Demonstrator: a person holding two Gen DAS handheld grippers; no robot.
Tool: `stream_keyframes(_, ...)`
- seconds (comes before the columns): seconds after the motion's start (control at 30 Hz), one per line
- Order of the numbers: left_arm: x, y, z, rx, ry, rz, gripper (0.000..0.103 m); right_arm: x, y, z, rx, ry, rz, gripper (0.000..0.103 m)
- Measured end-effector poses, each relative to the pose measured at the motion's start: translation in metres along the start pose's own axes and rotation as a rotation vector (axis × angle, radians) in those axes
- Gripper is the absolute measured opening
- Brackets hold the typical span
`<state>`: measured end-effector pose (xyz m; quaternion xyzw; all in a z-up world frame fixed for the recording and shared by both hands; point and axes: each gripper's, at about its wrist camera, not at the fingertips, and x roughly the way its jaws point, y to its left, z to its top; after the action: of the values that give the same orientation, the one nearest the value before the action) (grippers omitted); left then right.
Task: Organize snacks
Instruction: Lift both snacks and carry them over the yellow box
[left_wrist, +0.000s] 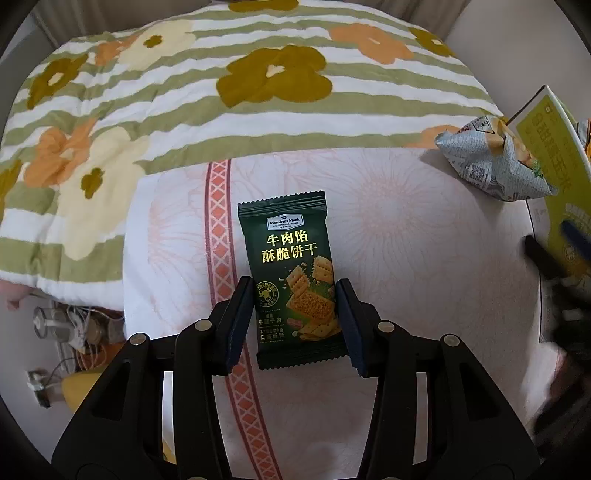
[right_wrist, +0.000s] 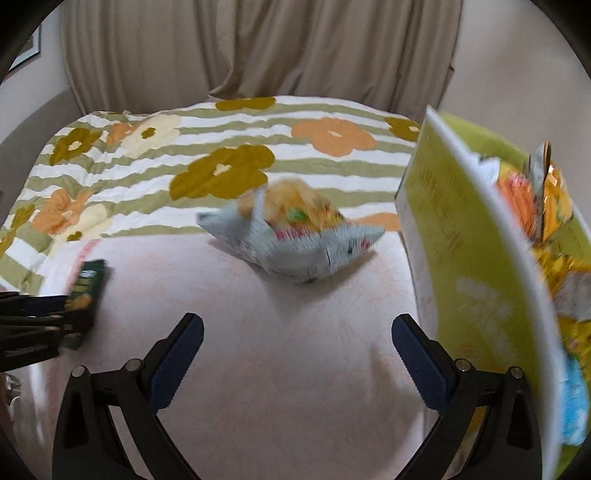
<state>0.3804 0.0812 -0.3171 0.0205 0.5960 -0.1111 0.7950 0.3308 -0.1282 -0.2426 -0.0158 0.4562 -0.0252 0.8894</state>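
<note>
Starting on the left: your left gripper (left_wrist: 295, 314) has the dark green cracker packet (left_wrist: 291, 280) sitting right between its fingers, pads against both long edges of the wrapper, so I'd call it clamped on the packet (or a hair from it, the contact looks real on both sides). The packet's long axis runs straight away from you, in line with the fingers, so the grip is across the narrow way, which is what you want. It lies flat on the pale pink sheet (left_wrist: 406, 258), with the striped flower quilt (left_wrist: 184, 110) bunched up behind it.

Middle of the bed: the grey crinkly snack bag (right_wrist: 295, 243) sits puffed up, dead ahead of your right gripper (right_wrist: 297, 354) and well apart from it. That gripper's fingers are spread wide with nothing between them. It's clearly the nearer hand for that bag.

Far right: the yellow-green box (right_wrist: 480, 258) stands just beside the right gripper, open at the top, already holding a pile of orange and yellow snack packets (right_wrist: 546, 206) (too blurry to count). My guess is both loose snacks go in there, and the green packet has the longer trip across.
</note>
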Motion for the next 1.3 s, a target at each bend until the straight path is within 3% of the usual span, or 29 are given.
stream_keyframes(0.07, 0.000, 0.000, 0.000, 0.007, -0.002, -0.003, 0.041, -0.004, 0.004, 0.043, -0.099, 0.003, 0.060, 0.102)
stream_keyframes(0.13, 0.000, 0.001, 0.000, 0.006, -0.002, -0.006, 0.041, 0.021, 0.013, 0.080, -0.243, 0.135, 0.107, 0.102)
stream_keyframes(0.23, 0.000, 0.002, 0.001, -0.007, 0.002, -0.015, 0.041, 0.051, 0.013, 0.107, -0.362, 0.205, 0.157, 0.102)
stream_keyframes(0.3, 0.000, 0.003, 0.001, -0.005, 0.001, -0.017, 0.041, 0.070, 0.010, 0.112, -0.392, 0.298, 0.245, 0.102)
stream_keyframes(0.37, 0.001, 0.003, 0.000, -0.005, 0.005, -0.021, 0.041, 0.083, 0.008, 0.110, -0.415, 0.333, 0.276, 0.102)
stream_keyframes(0.67, 0.003, 0.005, 0.000, -0.013, 0.007, -0.028, 0.041, 0.119, -0.002, 0.089, -0.408, 0.476, 0.308, 0.101)
stream_keyframes(0.73, 0.002, 0.006, 0.000, -0.012, 0.008, -0.027, 0.041, 0.120, 0.002, 0.090, -0.421, 0.474, 0.306, 0.094)
stream_keyframes(0.83, 0.002, 0.005, 0.000, -0.011, 0.010, -0.026, 0.041, 0.120, 0.005, 0.084, -0.447, 0.497, 0.303, 0.066)
stream_keyframes(1.0, 0.001, 0.004, -0.001, -0.014, 0.006, -0.029, 0.041, 0.113, 0.008, 0.081, -0.458, 0.462, 0.279, 0.061)
stream_keyframes(1.3, -0.024, 0.004, -0.006, -0.004, -0.040, -0.050, 0.041, 0.072, 0.004, 0.089, -0.333, 0.345, 0.298, 0.060)
